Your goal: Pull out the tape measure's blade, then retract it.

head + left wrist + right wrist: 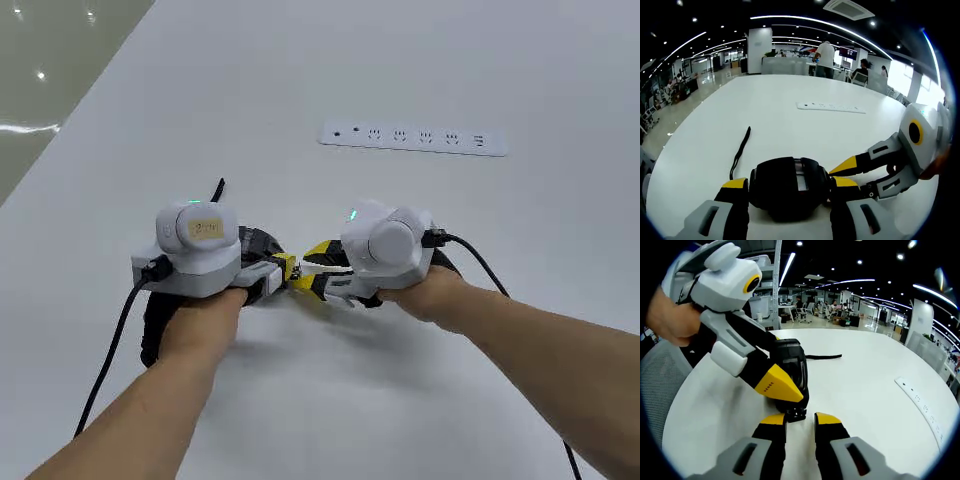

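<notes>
Clamping the black rounded plastic tape measure (790, 365) on the white table (450, 60), my left gripper (790, 184) squeezes both its sides. My right gripper (800, 424) meets it from three o'clock, jaws narrowly apart around the blade's end hook (796, 414); whether they pinch it, I cannot tell. Its black strap (740, 150) trails toward eleven o'clock; a white power strip (412, 137) lies at one o'clock.

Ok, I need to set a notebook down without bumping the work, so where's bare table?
Bare table lies beyond the power strip, and in the band between that strip and the tape measure. Crowded: the near middle, where the left gripper holds the tape measure, the right gripper faces it, and the strap lies just beyond.
</notes>
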Motion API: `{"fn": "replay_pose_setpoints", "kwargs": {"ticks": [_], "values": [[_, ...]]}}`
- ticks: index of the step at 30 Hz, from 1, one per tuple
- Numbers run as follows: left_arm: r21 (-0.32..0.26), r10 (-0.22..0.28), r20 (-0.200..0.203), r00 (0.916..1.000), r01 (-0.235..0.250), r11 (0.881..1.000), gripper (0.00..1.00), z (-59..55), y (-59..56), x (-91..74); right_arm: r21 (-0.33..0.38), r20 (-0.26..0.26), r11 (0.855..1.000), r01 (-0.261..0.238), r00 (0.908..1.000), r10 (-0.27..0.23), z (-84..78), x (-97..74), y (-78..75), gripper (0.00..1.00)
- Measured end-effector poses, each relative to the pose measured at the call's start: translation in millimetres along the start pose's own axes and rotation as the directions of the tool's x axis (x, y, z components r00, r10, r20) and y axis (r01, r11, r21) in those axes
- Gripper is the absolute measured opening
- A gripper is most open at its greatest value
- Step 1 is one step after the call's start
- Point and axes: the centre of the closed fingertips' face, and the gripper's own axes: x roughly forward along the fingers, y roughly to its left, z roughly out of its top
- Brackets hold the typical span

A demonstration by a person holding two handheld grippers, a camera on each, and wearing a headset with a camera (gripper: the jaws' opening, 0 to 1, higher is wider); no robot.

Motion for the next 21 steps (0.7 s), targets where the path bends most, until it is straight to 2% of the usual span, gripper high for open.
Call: {"fn": "replay_pose_setpoints", "kwargs": {"ticks": [6, 11, 21], "values": [[0.004, -0.002, -0.002, 1.0, 0.002, 1.0, 0.65, 0.4, 0.1, 0.1, 0.003, 0.0, 1.0, 0.002, 1.0, -0.002, -0.1, -1.3, -0.3, 0.26], [0.019, -0.023, -0.009, 0.9997, 0.023, 1.0, 0.67, 3.1, 5.0, -7.9, 0.037, 0.002, 0.998, 0.049, 0.9988, -0.049, 0.8, -18.7, -4.9, 0.31], [0.044, -0.084, -0.005, 0.9965, 0.084, 0.995, 0.74, 3.8, -1.8, -14.9, 0.088, 0.01, 0.991, 0.101, 0.9947, -0.102, -5.4, -42.9, -8.7, 0.41]]}}
